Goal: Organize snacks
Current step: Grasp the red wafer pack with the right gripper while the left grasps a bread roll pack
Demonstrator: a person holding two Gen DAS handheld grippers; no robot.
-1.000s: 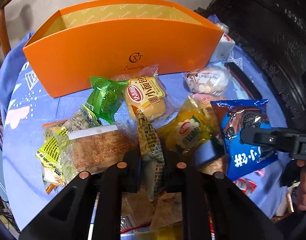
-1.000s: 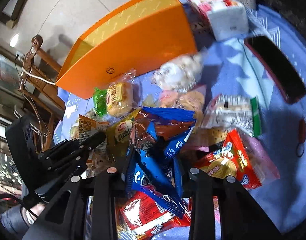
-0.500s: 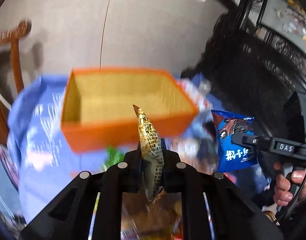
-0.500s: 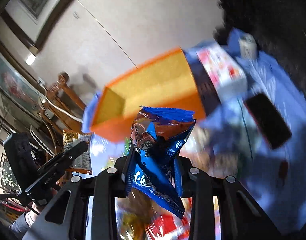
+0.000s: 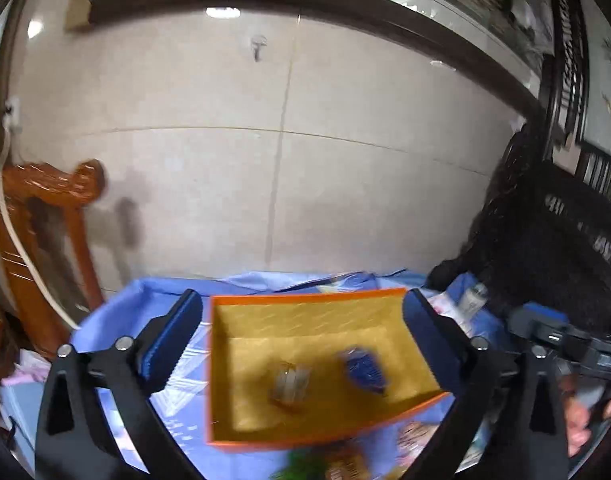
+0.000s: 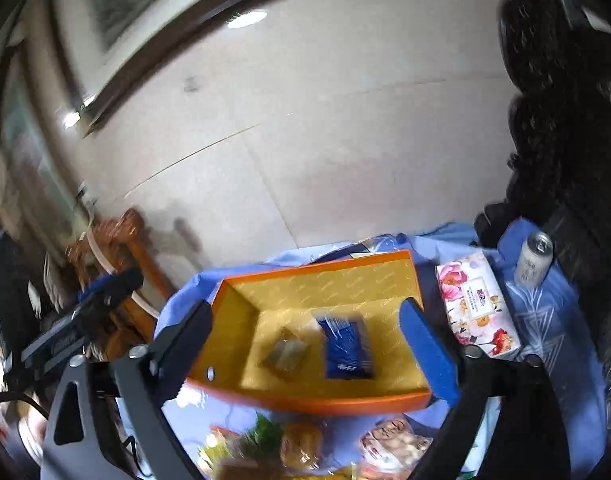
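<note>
An orange box (image 5: 409,414) with a yellow inside stands on the blue cloth; it also shows in the right wrist view (image 6: 305,402). Two packets lie inside it: a brown-gold snack packet (image 5: 291,386) (image 6: 286,354) and a blue cookie packet (image 5: 365,370) (image 6: 347,346). My left gripper (image 5: 303,334) is wide open and empty above the box. My right gripper (image 6: 305,340) is wide open and empty above the box too. More snack packets (image 6: 301,446) lie on the cloth in front of the box, blurred.
A floral tissue box (image 6: 475,306) and a white can (image 6: 533,258) stand right of the orange box. A wooden chair (image 5: 41,240) stands at the left. A dark carved chair (image 5: 553,240) is at the right. A tiled wall is behind.
Both grippers rose over the box and opened. The brown-gold packet left my left gripper and the blue packet left my right gripper; both now lie in the box.
</note>
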